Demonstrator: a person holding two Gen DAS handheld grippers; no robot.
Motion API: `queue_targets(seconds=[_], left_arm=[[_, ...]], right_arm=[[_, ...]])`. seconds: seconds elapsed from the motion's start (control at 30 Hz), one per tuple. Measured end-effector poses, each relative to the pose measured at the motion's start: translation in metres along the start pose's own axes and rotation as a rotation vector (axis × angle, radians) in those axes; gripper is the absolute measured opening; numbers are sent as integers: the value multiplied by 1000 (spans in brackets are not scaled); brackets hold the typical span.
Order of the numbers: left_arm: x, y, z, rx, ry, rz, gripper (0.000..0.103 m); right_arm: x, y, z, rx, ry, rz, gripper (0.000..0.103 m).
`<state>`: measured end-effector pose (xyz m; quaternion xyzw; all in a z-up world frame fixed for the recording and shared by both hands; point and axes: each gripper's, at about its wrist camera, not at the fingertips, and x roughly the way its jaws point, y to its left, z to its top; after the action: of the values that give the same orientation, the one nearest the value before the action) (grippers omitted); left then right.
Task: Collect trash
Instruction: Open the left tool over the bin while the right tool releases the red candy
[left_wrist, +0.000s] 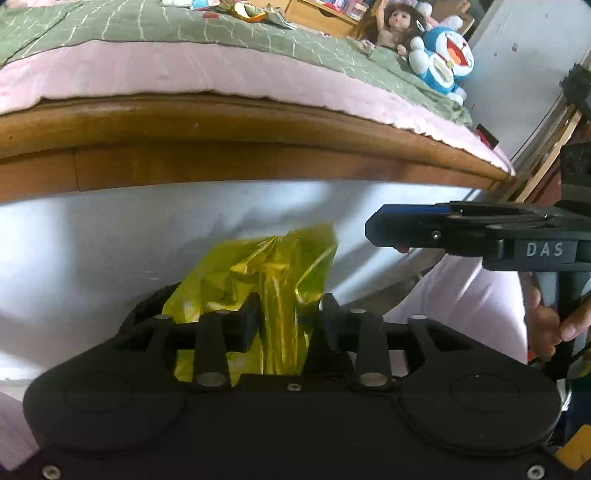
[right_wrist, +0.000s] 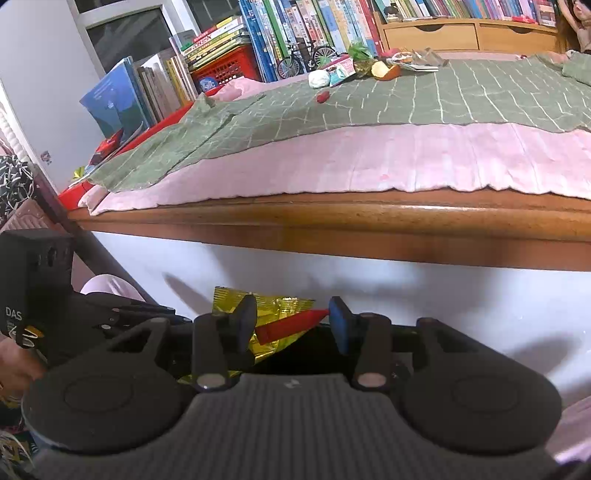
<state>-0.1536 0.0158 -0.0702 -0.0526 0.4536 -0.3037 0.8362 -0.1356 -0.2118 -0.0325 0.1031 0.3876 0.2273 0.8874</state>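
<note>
Here the left gripper (left_wrist: 288, 317) is clamped on a yellow bag (left_wrist: 258, 280) to hold it open — the right gripper (right_wrist: 291, 325), jaws apart, brings a red scrap (right_wrist: 291, 325) over it.

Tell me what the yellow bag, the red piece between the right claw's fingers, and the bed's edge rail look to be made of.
Yellow bag: thin plastic film or foil, glossy, judging by sharp creases and bright glints; the left claw is shut on it.
Red piece: flat, matte, stiff-edged, probably card or a wrapper scrap; unclear.
Edge rail: wood, varnished, with visible grain and a soft sheen.
</note>
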Motion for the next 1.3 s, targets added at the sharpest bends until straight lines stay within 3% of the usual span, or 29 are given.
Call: queue_targets(seconds=[0.03,0.1,0.17,0.3,0.53,1.13,1.17,1.27,1.3], left_arm=[[0,-1,1,7,3,8,50],[3,-2,1,13,6,35,75],[3,-2,0,10,4,62,90],[-3,5,-2,13,-12,116,102],[-5,19,-3,-6,9,196,103],[-7,53,-7,-99,26,277,103],[-8,54,-7,-106,25,276,103],[-9,58,-7,-127,19,281,103],[-10,59,-7,-133,16,285,103]], right_arm=[[1,0,0,1,1,2,47],[2,1,0,0,1,7,47],[3,2,0,-4,1,9,47],[5,1,1,1,3,9,47],[14,2,-1,11,23,30,47],[35,15,-1,-15,74,60,50],[35,16,-1,-15,74,60,53],[37,18,0,-23,78,32,92],[37,19,1,-21,76,18,97]])
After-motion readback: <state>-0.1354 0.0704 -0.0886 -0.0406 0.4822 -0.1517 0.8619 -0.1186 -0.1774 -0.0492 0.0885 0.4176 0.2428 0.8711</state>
